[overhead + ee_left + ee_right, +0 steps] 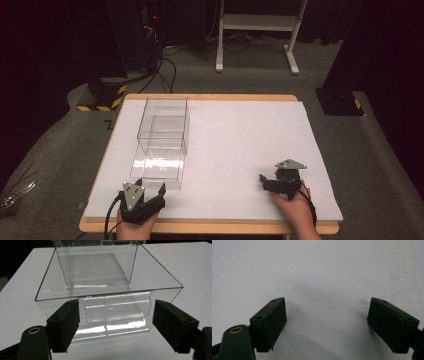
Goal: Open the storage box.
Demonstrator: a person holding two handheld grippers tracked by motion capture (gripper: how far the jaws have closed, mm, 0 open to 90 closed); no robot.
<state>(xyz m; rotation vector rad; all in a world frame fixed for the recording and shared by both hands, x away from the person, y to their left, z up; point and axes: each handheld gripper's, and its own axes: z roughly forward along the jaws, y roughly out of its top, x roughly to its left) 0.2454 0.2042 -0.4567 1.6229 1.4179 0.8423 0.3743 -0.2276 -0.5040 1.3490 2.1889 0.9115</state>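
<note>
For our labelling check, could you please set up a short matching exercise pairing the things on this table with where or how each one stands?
Things:
1. left claw
2. right claw
3. low clear tray
4. tall clear box

States:
A. farther back on the white table, behind the other container
B. open over bare white surface
C. open, just in front of a clear wall
D. nearest the person's left hand, with a notched front

Pairs: 1-C, 2-B, 3-D, 4-A
</note>
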